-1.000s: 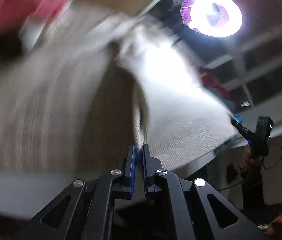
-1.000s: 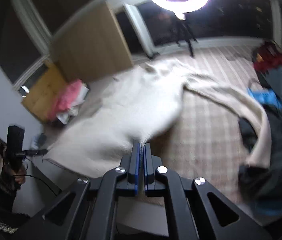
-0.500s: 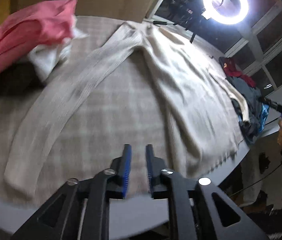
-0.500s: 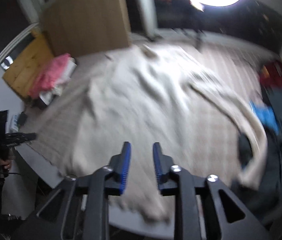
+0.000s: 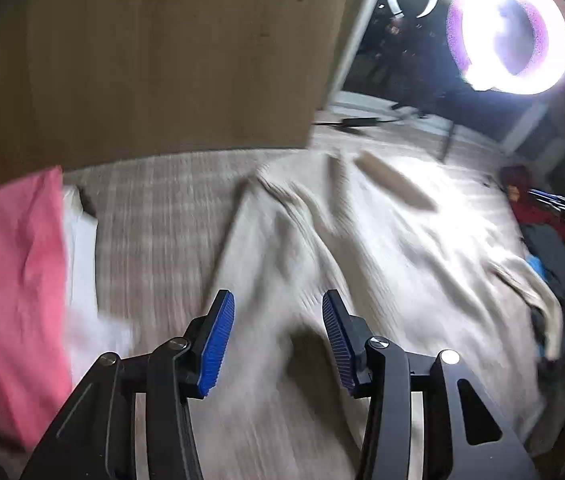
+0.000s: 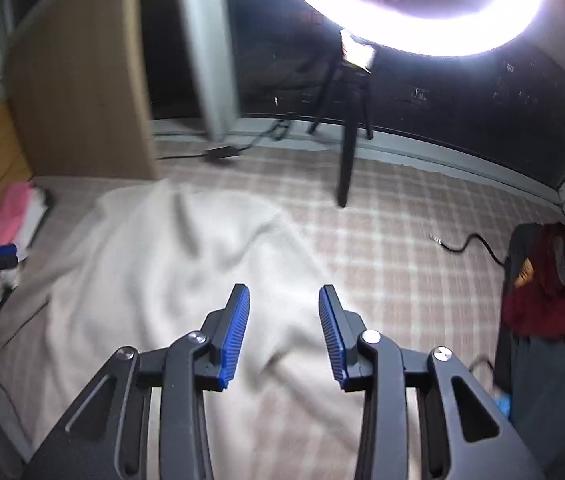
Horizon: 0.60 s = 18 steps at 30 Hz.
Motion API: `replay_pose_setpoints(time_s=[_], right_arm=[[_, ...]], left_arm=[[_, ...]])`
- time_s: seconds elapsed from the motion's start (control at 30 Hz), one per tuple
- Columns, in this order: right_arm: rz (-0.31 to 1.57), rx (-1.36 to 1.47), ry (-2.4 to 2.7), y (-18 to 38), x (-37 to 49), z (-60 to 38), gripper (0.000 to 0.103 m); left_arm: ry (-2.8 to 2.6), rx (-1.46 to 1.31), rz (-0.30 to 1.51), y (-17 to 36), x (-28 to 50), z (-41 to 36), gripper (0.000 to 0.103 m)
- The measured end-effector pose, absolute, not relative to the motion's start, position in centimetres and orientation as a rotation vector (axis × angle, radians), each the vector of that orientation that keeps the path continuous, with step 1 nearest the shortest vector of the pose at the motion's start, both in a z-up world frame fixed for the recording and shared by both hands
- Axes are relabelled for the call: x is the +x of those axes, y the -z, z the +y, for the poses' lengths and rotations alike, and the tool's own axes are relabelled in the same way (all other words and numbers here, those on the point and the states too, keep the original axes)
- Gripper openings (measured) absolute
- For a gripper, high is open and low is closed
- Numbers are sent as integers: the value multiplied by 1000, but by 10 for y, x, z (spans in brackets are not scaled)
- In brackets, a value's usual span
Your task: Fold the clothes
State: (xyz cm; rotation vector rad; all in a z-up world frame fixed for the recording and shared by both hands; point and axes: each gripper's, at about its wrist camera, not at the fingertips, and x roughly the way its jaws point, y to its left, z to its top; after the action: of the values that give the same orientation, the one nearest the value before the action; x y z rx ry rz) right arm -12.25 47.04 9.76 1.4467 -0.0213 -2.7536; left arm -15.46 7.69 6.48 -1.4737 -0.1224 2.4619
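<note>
Left wrist view: the left claw [image 5: 278, 332] is hanging above the cream sweater [image 5: 362, 248], its blue-padded jaws spreading apart with nothing between them. A second ago these jaws were pressed together on the sweater's edge while the cloth was lifted; now the sweater is lying spread across the plaid-covered bed [image 5: 154, 216], released. A pink garment [image 5: 10, 280] with white cloth beneath is sitting to the left of the sweater, well apart from it. Dark clothes [image 5: 550, 248] are piled at the sweater's right edge. A ring light [image 5: 508, 32] is glaring beyond the sweater's far end. The picture is blurred.

Right wrist view: the right claw [image 6: 284, 328] is also opening, empty, over the sweater [image 6: 170, 272]. A second ago it too was clamped on the sweater's hem. A red garment [image 6: 542, 300] on dark clothing is lying far right of the sweater. The ring light [image 6: 414, 4] on its tripod [image 6: 348, 120] is standing beyond the sweater, by dark windows.
</note>
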Motion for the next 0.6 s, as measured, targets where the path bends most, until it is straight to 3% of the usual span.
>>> replay_pose_setpoints(time_s=[0.23, 0.33, 0.37, 0.4, 0.43, 0.5, 0.53, 0.6], right_arm=[[-100, 1443, 2607, -28, -202, 480, 36], [-42, 1450, 2572, -13, -218, 471, 39], [-23, 1459, 2559, -7, -223, 468, 39], [-10, 1469, 2547, -2, -226, 468, 39], [2, 1478, 2540, 2, -229, 467, 39], [-43, 1456, 2511, 6, -228, 470, 28], [-70, 1441, 2495, 8, -228, 472, 2], [-47, 1380, 2563, -6, -219, 477, 3]], left_arm=[[-2464, -1591, -81, -4, -228, 100, 44], [-2506, -1538, -54, -1, -234, 106, 42], [-2502, -1527, -62, -1, -235, 107, 35], [-2498, -1518, -70, -1, -236, 109, 11], [-2493, -1509, -77, -2, -237, 111, 2], [-2508, -1480, -11, -5, -235, 120, 3], [-2512, -1464, 29, -9, -234, 123, 3], [-2542, -1421, 102, -23, -229, 126, 3]])
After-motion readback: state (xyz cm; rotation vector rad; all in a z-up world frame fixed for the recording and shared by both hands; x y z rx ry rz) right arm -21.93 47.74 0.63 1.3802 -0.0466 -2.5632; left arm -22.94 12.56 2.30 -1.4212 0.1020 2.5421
